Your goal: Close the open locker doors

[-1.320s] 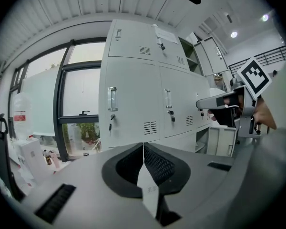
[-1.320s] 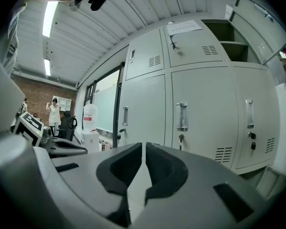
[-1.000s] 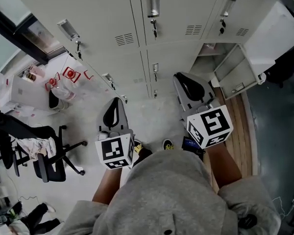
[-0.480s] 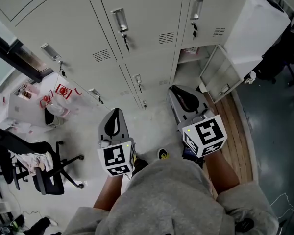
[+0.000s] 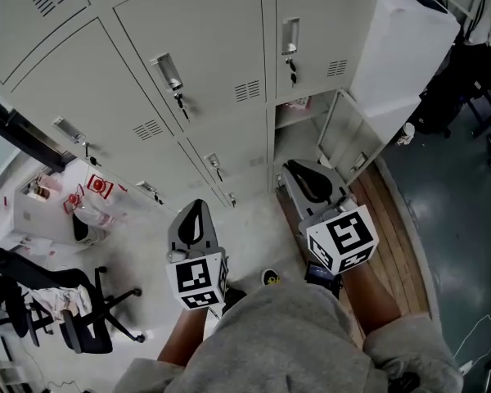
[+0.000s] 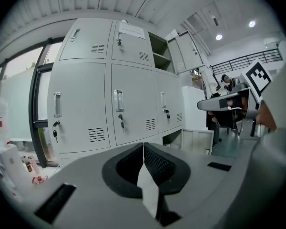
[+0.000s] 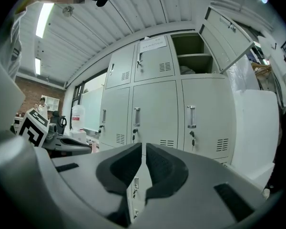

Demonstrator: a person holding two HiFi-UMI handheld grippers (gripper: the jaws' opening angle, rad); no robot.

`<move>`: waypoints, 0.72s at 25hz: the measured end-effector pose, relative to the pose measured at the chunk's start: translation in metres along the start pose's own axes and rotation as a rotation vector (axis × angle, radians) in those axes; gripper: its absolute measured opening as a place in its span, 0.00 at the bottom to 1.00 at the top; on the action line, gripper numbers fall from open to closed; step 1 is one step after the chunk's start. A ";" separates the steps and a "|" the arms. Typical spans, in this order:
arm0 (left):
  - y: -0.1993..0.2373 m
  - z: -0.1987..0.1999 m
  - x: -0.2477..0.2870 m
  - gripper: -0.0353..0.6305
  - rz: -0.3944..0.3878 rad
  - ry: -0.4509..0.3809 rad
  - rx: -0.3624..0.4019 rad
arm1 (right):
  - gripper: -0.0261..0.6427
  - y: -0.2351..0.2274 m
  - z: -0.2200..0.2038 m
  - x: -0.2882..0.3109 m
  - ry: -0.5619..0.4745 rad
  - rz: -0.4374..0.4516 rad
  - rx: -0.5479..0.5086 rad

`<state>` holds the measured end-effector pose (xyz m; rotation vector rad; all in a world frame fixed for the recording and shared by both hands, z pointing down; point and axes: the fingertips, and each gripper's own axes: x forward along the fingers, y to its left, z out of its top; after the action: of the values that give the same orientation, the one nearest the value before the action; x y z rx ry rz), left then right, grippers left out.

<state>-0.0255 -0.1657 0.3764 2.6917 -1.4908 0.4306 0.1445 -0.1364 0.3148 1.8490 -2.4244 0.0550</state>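
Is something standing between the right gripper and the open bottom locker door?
Nothing visible does. The right gripper, jaws shut, is close to the open bottom door, and only bare space lies between them.

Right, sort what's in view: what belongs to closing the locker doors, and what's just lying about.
For the job:
- open lower locker door
- open upper locker door
- left claw and right claw, both shut and empty

Lying about:
- office chair
- water jug
- key hanging in a closed locker
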 end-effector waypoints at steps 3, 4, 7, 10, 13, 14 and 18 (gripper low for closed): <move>-0.009 0.006 0.010 0.07 -0.018 -0.013 0.007 | 0.11 -0.017 0.006 -0.005 -0.015 -0.022 -0.006; -0.012 0.007 0.012 0.07 -0.023 -0.014 0.007 | 0.11 -0.021 0.007 -0.006 -0.019 -0.028 -0.007; -0.020 0.007 0.014 0.07 -0.037 -0.006 0.009 | 0.11 -0.033 0.012 -0.012 -0.026 -0.035 0.004; -0.030 0.013 0.020 0.07 -0.050 -0.011 0.009 | 0.11 -0.052 0.025 -0.018 -0.047 -0.051 0.017; -0.038 0.019 0.022 0.07 -0.064 -0.013 0.006 | 0.11 -0.071 0.040 -0.027 -0.074 -0.079 0.007; -0.039 0.022 0.023 0.07 -0.068 -0.016 0.008 | 0.11 -0.078 0.047 -0.030 -0.085 -0.091 -0.007; -0.050 0.030 0.027 0.07 -0.101 -0.023 0.003 | 0.11 -0.109 0.077 -0.042 -0.121 -0.146 -0.056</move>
<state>0.0367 -0.1659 0.3592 2.7688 -1.3522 0.3981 0.2570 -0.1315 0.2311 2.0544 -2.3306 -0.1377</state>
